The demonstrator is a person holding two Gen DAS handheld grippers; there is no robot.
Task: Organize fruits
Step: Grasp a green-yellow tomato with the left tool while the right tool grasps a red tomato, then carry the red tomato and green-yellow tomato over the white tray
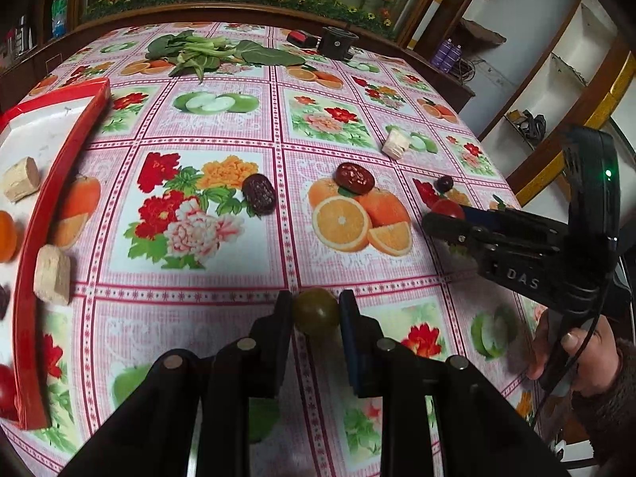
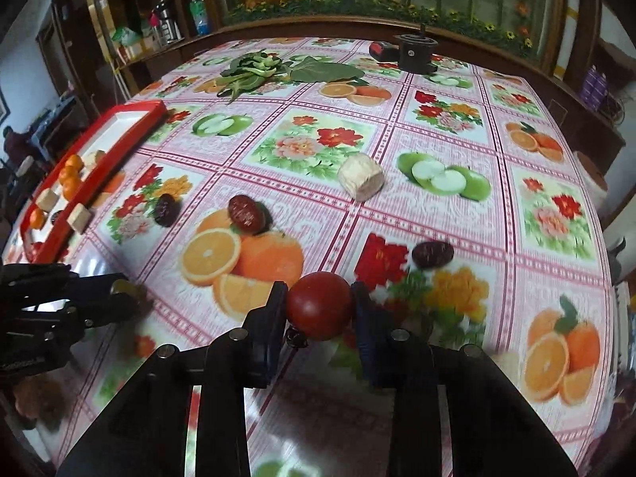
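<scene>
My left gripper (image 1: 316, 312) is shut on a small green-brown tomato (image 1: 316, 314) just above the tablecloth. My right gripper (image 2: 320, 304) is shut on a red tomato (image 2: 320, 305); it also shows in the left wrist view (image 1: 447, 208). Red dates lie loose on the cloth (image 1: 259, 194) (image 1: 353, 178) (image 2: 432, 253). A red-rimmed white tray (image 1: 63, 147) at the left holds oranges (image 2: 71, 177), pale cut pieces (image 1: 22, 179) and a red tomato (image 1: 6, 391). One pale piece (image 1: 51, 274) rests against the tray's rim.
Another pale cut piece (image 2: 361, 177) lies mid-table. Leafy greens (image 1: 206, 53) lie at the far side, beside a black round device (image 1: 337, 41) and a red-black box (image 1: 302, 37). The table (image 1: 222, 278) has a fruit-and-flower printed cloth. Shelves stand to the right (image 1: 556, 79).
</scene>
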